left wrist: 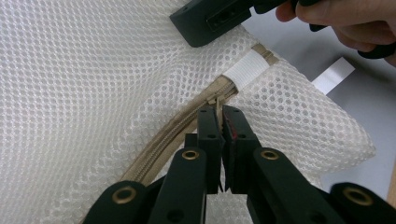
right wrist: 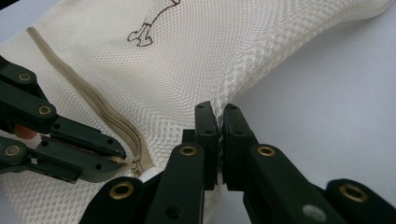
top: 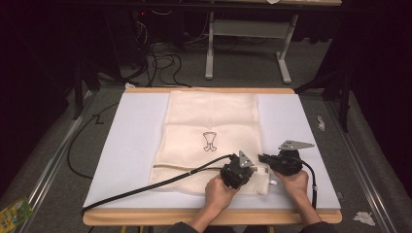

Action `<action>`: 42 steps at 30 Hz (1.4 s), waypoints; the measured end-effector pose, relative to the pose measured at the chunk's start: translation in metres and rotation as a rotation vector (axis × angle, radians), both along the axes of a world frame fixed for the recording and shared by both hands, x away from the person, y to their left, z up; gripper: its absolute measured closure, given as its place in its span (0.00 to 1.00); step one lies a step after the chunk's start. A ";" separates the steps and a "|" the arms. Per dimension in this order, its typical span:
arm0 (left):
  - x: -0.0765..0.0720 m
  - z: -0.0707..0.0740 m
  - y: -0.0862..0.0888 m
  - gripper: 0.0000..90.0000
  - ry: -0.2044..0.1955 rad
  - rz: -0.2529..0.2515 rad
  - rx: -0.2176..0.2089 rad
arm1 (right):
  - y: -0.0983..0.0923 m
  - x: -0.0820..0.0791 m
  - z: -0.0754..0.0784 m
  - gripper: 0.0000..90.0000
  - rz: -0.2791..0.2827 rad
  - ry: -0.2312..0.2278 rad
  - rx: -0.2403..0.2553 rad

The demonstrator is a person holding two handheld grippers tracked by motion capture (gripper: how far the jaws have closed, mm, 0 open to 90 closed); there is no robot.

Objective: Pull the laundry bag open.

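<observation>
A cream mesh laundry bag with a small dark drawing lies flat on the pale board. A beige zipper runs across the bag's near end toward a white elastic tab. My left gripper is shut on the zipper pull just short of that tab. My right gripper is shut on the bag's edge at the near right corner. In the left gripper view the right gripper rests on the mesh beyond the tab. The right gripper view has the left gripper pinching the pull beside the zipper.
The board sits on a wooden table with bare board on both sides of the bag. A black cable trails left from the left gripper. On the floor are cables, a white stand, a green packet and paper scraps.
</observation>
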State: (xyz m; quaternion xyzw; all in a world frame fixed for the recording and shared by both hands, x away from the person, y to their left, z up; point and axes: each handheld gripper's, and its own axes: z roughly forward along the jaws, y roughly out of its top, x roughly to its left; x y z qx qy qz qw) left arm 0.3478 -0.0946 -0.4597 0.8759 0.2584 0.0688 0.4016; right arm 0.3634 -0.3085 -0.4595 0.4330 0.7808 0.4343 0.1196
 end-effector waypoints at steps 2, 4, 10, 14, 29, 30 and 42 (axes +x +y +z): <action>-0.001 -0.002 -0.001 0.96 0.007 -0.002 0.007 | 0.000 -0.001 -0.001 0.98 -0.005 0.010 0.008; 0.000 -0.003 0.000 0.96 0.004 -0.005 0.012 | 0.000 -0.002 -0.002 0.98 -0.003 0.008 0.008; -0.001 -0.003 0.000 0.96 -0.011 -0.004 0.023 | 0.000 -0.001 -0.001 0.98 0.003 0.007 0.006; -0.001 -0.003 0.000 0.96 -0.007 -0.003 0.021 | -0.001 -0.001 0.000 0.98 0.002 0.009 0.007; 0.001 0.000 0.002 0.97 -0.002 0.001 0.016 | 0.001 -0.002 0.005 0.98 0.011 0.000 -0.010; 0.001 -0.001 0.002 0.97 -0.004 0.003 0.019 | 0.001 -0.002 0.005 0.98 0.010 0.000 -0.010; -0.001 0.001 0.001 0.97 -0.005 0.015 0.025 | 0.000 -0.003 0.006 0.98 0.014 -0.006 0.000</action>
